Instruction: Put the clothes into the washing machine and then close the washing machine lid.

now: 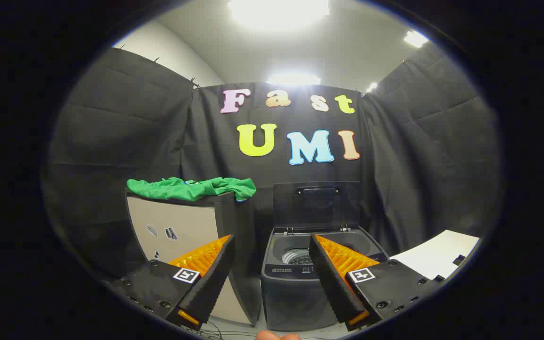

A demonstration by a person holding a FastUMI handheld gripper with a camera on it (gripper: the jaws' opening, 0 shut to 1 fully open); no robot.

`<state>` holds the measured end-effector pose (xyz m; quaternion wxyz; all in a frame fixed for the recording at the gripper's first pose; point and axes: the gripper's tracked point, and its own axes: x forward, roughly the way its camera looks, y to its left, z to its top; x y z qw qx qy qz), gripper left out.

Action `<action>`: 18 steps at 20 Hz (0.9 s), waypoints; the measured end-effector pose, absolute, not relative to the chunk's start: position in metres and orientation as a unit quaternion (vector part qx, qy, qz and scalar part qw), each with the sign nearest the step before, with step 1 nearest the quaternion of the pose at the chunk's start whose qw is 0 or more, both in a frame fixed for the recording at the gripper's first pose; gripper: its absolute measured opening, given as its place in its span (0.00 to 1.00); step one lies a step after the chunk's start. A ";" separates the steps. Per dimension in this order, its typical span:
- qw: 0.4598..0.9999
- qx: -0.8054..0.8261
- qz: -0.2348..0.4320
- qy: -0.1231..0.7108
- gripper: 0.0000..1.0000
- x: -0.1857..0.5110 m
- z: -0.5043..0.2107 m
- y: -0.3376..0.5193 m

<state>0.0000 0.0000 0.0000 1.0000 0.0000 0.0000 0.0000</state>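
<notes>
A green garment (191, 188) lies crumpled on top of a beige cabinet (182, 231), beyond and above the left finger. To its right stands a small dark grey top-loading washing machine (295, 288) with its lid (317, 204) raised upright against the booth wall; the drum (296, 257) shows inside. My gripper (270, 242) is open, its fingers spread wide with nothing between them, well short of both the garment and the machine. The machine's front sits in the gap between the fingers.
A white flat board (437, 257) lies to the right of the machine, beyond the right finger. Cables (215, 328) run on the floor in front of the cabinet. Black cloth walls close the booth on three sides. A fingertip (276, 336) shows below the fingers.
</notes>
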 end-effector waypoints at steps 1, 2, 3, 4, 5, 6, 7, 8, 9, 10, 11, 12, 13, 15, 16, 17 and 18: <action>1.000 0.002 0.001 0.000 0.98 -0.001 -0.001 0.001; 1.000 0.005 0.001 0.000 0.98 -0.001 -0.002 0.001; 1.000 0.008 0.002 0.000 0.98 -0.003 -0.002 0.001; 1.000 0.009 0.003 0.001 0.98 -0.003 -0.001 0.001; 1.000 0.009 0.004 0.001 0.98 -0.004 -0.002 0.000; 1.000 0.008 0.003 0.001 0.98 -0.005 -0.002 -0.001; 1.000 0.007 0.003 0.001 0.98 -0.005 -0.003 -0.001; 1.000 0.008 0.002 0.000 0.98 -0.005 -0.003 -0.001; 1.000 0.008 0.001 -0.001 0.98 -0.005 -0.004 -0.001; 1.000 0.008 -0.001 -0.001 0.98 -0.005 -0.003 -0.002; 1.000 0.008 -0.002 -0.001 0.98 -0.005 -0.005 -0.002; 1.000 0.008 -0.003 0.000 0.98 -0.005 -0.005 -0.002; 1.000 0.009 -0.002 0.002 0.98 -0.005 -0.006 -0.002; 1.000 0.010 -0.001 0.005 0.98 -0.006 -0.007 -0.002; 1.000 0.009 -0.001 0.006 0.98 -0.006 -0.006 -0.003; 1.000 0.008 0.000 0.006 0.98 -0.006 -0.007 -0.002; 1.000 0.007 -0.001 0.005 0.98 -0.006 -0.006 -0.003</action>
